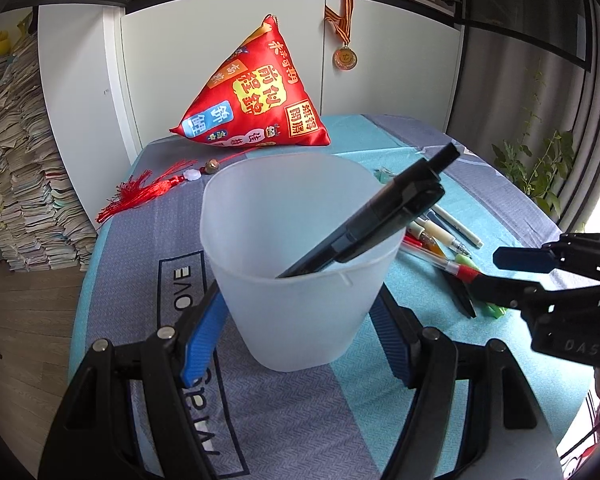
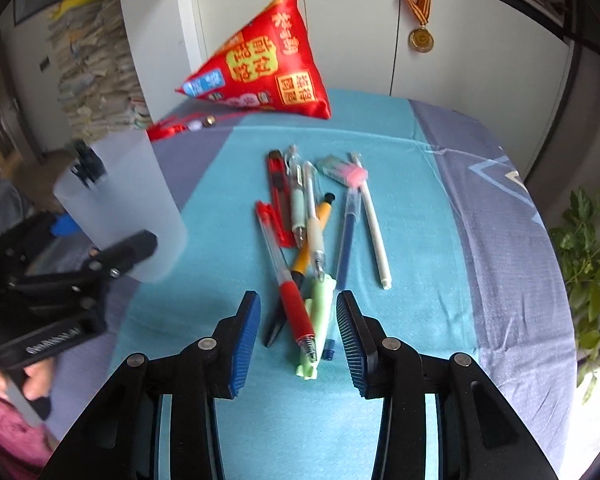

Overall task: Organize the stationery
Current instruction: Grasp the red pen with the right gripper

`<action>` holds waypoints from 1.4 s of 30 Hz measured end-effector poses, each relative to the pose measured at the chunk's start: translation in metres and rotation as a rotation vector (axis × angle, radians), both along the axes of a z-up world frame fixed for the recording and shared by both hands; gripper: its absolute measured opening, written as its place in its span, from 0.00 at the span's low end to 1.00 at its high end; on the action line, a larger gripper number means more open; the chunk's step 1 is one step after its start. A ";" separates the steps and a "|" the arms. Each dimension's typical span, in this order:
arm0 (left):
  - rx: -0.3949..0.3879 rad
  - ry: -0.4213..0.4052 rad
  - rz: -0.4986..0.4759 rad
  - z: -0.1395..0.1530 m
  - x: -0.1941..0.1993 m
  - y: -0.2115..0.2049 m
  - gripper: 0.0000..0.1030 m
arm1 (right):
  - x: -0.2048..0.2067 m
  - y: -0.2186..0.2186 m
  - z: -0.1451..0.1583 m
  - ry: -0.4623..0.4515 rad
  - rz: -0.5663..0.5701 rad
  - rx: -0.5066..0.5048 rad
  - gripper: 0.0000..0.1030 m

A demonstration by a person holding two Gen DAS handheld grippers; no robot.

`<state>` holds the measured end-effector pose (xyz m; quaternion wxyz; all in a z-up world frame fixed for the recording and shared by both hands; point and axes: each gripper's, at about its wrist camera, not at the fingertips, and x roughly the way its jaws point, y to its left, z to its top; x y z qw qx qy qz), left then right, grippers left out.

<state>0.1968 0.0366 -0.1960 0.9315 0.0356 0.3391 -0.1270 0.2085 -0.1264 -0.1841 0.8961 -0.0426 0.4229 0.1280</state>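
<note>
Filling the frosted cup (image 1: 300, 264) on the bench (image 2: 420, 240) is under way: the left hand-held gripper (image 1: 300, 332) clamps it, one black pen (image 1: 380, 220) inside. The right hand-held gripper (image 2: 298, 336), jaws apart, straddles the loose pens (image 2: 320, 248); closing on the red pen (image 2: 292, 292) seems next.

1. The cup (image 1: 300, 264) is milky white, and you can see a bit through it.
2. The pen in the cup (image 1: 380, 220) is black.
3. Both grippers are black with blue ridged pads (image 2: 244, 340).
4. The cloth (image 2: 420, 240) has light blue and grey-blue patches, with dark letters.
5. The pillow (image 1: 256, 100) is bright red with yellow, white and blue labels.
6. The tassel (image 1: 144, 192) is red.
7. The medal (image 2: 421, 39) is gold on an orange striped ribbon.
8. The pile has a red pen (image 2: 290, 292), a light green pen (image 2: 320, 304), an orange pen (image 2: 312, 240), a white pen (image 2: 374, 224), a dark blue pen (image 2: 346, 240) and a red knife (image 2: 278, 192).
9. The eraser (image 2: 346, 170) is pink with a pale blue sleeve.
</note>
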 end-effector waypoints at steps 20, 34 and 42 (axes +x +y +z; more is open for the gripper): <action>0.005 0.006 0.002 0.000 0.003 -0.001 0.69 | -0.078 0.002 -0.008 0.162 0.200 -0.039 0.12; 0.005 0.006 0.000 0.000 0.003 -0.001 0.69 | -0.028 0.032 0.001 0.097 0.244 -0.067 0.14; 0.007 0.005 -0.001 0.000 0.004 -0.001 0.68 | -0.006 0.034 -0.012 0.148 0.238 -0.069 0.14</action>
